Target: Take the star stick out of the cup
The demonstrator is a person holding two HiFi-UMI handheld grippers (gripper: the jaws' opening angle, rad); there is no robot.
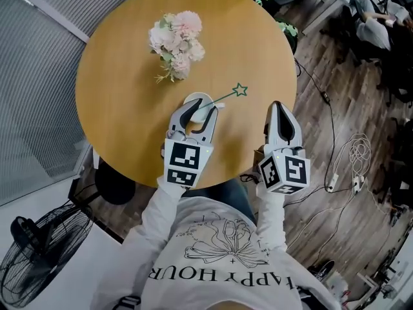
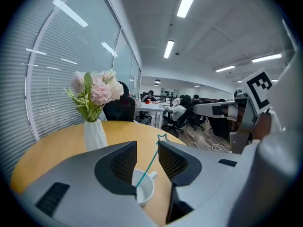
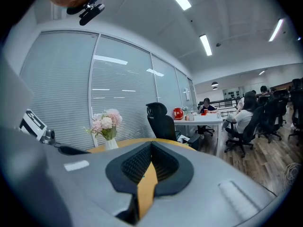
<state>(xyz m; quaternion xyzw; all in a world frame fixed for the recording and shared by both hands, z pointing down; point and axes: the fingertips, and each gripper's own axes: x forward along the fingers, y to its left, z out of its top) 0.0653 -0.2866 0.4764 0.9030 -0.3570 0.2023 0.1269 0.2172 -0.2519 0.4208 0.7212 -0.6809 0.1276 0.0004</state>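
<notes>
Your left gripper (image 2: 147, 148) stands wide, the thin green star-topped stick (image 2: 150, 167) leaning untouched between its jaws from the white ceramic cup (image 2: 144, 192) just below. It looks light, bendy: pinch the shaft gently. Your right gripper (image 3: 151, 145) is closed, empty.

I hold my left gripper (image 1: 198, 113) pointing forward and somewhat down, with its jaws standing apart. My right gripper (image 1: 278, 112) is near it, more level, its jaws closed together with nothing between them.
</notes>
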